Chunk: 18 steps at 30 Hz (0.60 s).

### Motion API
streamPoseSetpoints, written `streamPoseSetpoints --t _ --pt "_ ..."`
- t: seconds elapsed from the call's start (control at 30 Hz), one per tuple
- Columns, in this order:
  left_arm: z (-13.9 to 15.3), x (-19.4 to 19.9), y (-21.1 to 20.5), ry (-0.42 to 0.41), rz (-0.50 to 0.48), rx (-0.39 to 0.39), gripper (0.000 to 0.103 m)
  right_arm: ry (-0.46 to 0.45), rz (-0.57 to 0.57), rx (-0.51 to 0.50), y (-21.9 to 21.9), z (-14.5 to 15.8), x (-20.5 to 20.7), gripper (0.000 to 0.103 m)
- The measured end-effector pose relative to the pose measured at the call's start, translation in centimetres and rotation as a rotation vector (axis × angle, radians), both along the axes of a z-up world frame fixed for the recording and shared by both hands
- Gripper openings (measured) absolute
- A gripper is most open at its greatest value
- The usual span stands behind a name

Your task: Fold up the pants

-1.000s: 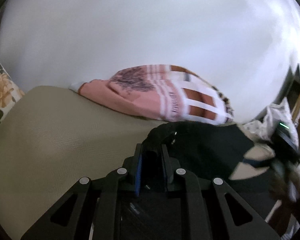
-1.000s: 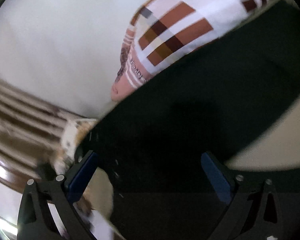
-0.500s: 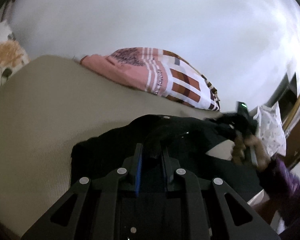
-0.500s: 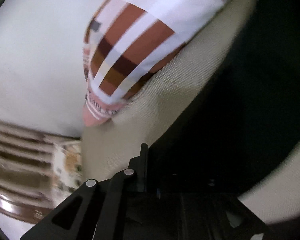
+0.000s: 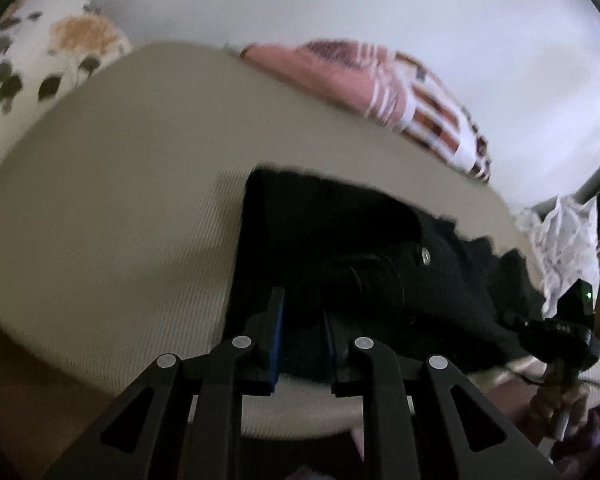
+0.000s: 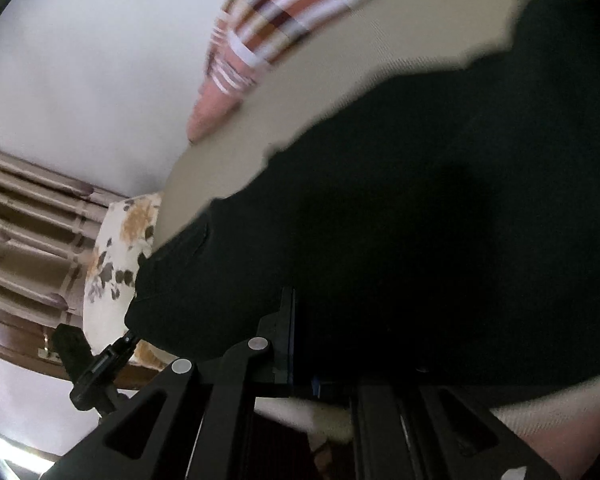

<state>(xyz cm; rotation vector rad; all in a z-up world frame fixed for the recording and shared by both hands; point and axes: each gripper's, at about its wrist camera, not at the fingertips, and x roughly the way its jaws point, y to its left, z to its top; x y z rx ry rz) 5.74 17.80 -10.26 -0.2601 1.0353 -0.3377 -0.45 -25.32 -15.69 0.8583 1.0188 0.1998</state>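
Black pants [image 5: 340, 236] lie on a beige mattress [image 5: 120, 184], the waistband with its metal button [image 5: 424, 257] near the front edge. My left gripper [image 5: 302, 312] is shut on the dark fabric at the near edge. In the right wrist view the pants [image 6: 420, 220] fill most of the frame. My right gripper [image 6: 324, 344] is shut on their near edge; its right finger is hidden by the cloth. The right gripper also shows in the left wrist view [image 5: 568, 332], at the pants' right end.
A pink, brown and white checked blanket [image 5: 400, 92] lies at the far edge of the mattress by the white wall. A floral pillow [image 5: 40, 64] sits at the far left. A white patterned cloth [image 5: 568, 240] hangs at the right. A wooden bed frame [image 6: 28, 208] runs beside the pillow.
Both grippers have pulled the pants back toward the near edge of the mattress. The right gripper was open a second ago and has closed on the fabric. The pants now lie flatter.
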Motion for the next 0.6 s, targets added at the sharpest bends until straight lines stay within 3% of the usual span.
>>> streamPoseSetpoints --t 0.17,0.5,0.6 --pt "-3.2 -1.0 0.2 0.05 -0.008 0.057 0.018 0.059 -0.026 0.079 -0.3 -3.4 -1.7 0.007" --pt "-2.9 -1.2 -1.3 -0.002 -0.016 0.2 0.024 0.031 -0.003 0.054 -0.2 -3.8 -1.8 0.004" --pt "-1.9 -1.4 -1.0 0.003 0.074 0.323 0.064 0.012 0.014 0.066 -0.3 -3.8 -1.8 0.006"
